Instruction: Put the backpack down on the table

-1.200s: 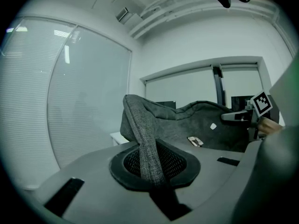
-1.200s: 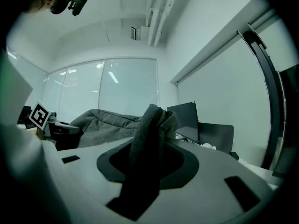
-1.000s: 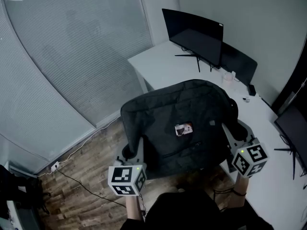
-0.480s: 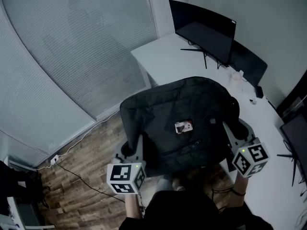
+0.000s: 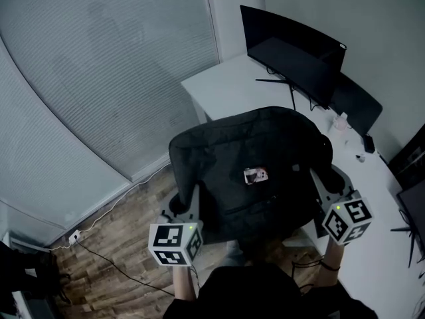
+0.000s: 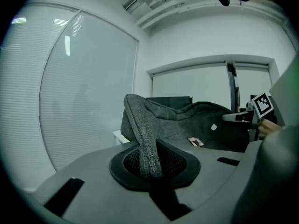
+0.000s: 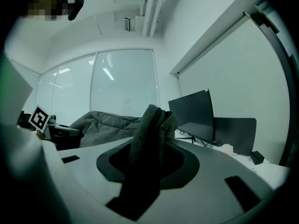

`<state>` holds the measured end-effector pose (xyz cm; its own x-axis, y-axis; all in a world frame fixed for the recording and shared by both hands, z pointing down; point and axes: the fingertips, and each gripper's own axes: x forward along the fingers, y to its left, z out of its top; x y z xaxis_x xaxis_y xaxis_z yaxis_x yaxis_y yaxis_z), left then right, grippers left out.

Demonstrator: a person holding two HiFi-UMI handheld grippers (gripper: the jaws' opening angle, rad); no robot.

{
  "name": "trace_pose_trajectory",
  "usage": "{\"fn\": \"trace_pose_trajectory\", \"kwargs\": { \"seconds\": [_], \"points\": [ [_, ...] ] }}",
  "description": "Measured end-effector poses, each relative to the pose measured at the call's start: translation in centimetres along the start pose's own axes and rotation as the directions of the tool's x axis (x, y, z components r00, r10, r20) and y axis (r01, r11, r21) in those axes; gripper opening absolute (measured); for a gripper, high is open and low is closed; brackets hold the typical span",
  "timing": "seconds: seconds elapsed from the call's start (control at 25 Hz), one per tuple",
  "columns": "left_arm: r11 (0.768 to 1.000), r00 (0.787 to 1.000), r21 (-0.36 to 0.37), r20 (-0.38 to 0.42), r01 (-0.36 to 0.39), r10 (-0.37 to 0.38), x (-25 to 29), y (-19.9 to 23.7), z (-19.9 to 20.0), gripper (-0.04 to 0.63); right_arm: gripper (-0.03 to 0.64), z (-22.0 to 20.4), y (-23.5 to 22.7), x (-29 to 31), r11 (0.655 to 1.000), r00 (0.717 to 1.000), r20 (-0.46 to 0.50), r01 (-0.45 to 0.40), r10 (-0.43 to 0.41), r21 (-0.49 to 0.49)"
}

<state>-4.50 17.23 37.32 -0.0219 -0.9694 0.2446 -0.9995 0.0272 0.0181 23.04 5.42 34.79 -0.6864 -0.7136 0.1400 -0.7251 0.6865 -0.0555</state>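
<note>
A dark grey backpack [image 5: 249, 168] hangs flat in the air between my two grippers, partly over the near corner of the white table [image 5: 226, 92] and partly over the floor. My left gripper [image 5: 184, 208] is shut on a fabric edge at the backpack's left side, seen as a grey strip [image 6: 147, 143] pinched between the jaws. My right gripper [image 5: 317, 181] is shut on a thicker bunch of fabric [image 7: 149, 132] at its right side. A small light tag [image 5: 255, 175] sits on the top face. The bag's underside is hidden.
A black monitor [image 5: 292, 48] stands on the table behind the backpack, with a second dark panel [image 5: 355, 105] and small items to its right. Frosted blinds [image 5: 99, 78] fill the left. Wooden floor with a cable [image 5: 113, 258] lies below.
Both grippers and the backpack have travelled together toward the table; the monitor and table now stand farther right and lower in the head view. Neither grip has changed.
</note>
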Motion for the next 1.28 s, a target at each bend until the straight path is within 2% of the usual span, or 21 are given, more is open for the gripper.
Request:
{"fn": "trace_pose_trajectory", "kwargs": {
  "seconds": [0.48, 0.76, 1.28],
  "points": [
    [0.999, 0.999, 0.003, 0.007, 0.049, -0.049, 7.5, 6.5, 2.0, 0.044, 0.121, 1.2, 0.2, 8.4, 0.998, 0.998, 0.019, 0.056, -0.056, 0.004],
    [0.997, 0.996, 0.015, 0.037, 0.081, -0.081, 10.2, 8.4, 3.6, 0.044, 0.121, 2.5, -0.2, 10.9, 0.997, 0.995, 0.058, 0.082, -0.082, 0.003],
    [0.995, 0.994, 0.016, 0.038, 0.101, -0.101, 14.7, 11.6, 5.1, 0.044, 0.121, 3.9, -0.7, 15.9, 0.994, 0.993, 0.054, 0.107, -0.107, 0.004]
  ]
}}
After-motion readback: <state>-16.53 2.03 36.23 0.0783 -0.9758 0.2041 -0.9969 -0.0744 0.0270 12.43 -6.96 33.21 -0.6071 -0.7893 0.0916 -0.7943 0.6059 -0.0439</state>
